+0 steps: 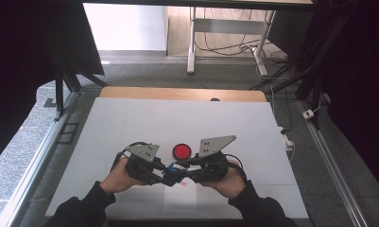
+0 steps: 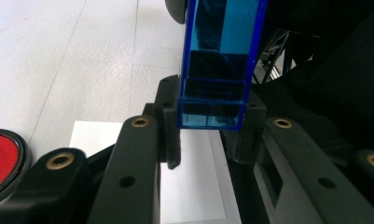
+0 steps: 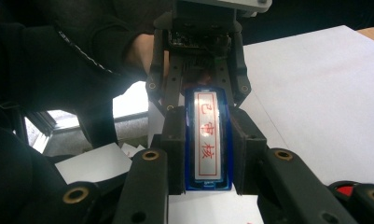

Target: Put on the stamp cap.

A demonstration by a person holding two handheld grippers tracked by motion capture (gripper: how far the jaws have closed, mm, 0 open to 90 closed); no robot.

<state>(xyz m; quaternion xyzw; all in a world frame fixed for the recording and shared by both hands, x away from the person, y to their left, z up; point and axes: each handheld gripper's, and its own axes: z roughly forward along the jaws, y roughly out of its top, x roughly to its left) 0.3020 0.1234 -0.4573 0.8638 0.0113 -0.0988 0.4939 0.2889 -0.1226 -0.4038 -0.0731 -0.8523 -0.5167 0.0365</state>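
- Blue translucent plastic rectangular stamp (image 3: 207, 140): held above the white surface (image 1: 130, 123) between the two grippers, near the person's edge; its pale face carries red characters in a red frame.
- Left gripper (image 1: 164, 178): fingers (image 2: 170, 126) closed on one end of the stamp (image 2: 212, 100), pads touching both its sides.
- Right gripper (image 1: 186, 174): fingers (image 3: 175, 154) clamped along the stamp's long sides.
- Red round pad in a black rim (image 1: 181, 151): resting on the surface just beyond the grippers.
- White paper sheet (image 1: 180, 198): lying flat beneath the stamp.
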